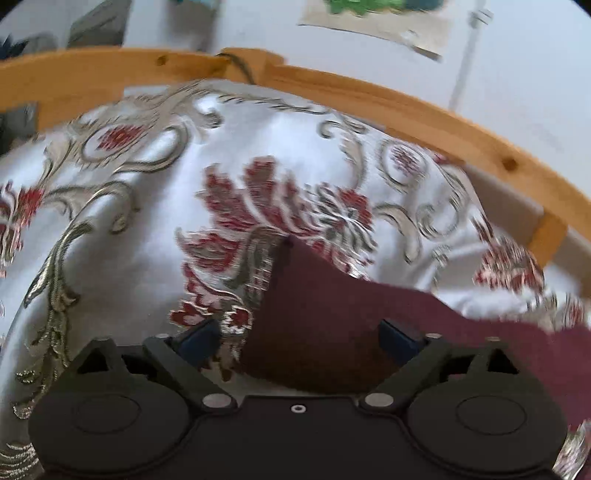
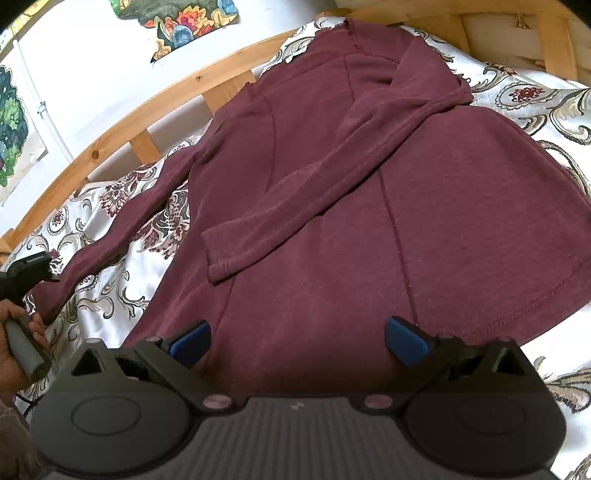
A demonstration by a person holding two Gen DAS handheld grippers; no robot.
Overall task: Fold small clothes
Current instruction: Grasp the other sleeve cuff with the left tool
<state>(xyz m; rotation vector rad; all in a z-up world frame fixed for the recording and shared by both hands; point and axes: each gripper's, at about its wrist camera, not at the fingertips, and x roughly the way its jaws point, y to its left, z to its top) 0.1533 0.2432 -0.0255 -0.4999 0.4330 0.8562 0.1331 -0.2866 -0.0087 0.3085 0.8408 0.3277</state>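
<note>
A dark red top lies on a flowery bed cover, with both tongs just above it.

The dark red top lies flat on the bed cover, one sleeve folded across its front. The right tongs are spread wide over its bottom edge and pinch nothing. The left tongs are also spread, with the end of the other sleeve between the tips but not squeezed. A hand holds the left handle.

floral bedspread, wooden bed frame, wall posters
</note>
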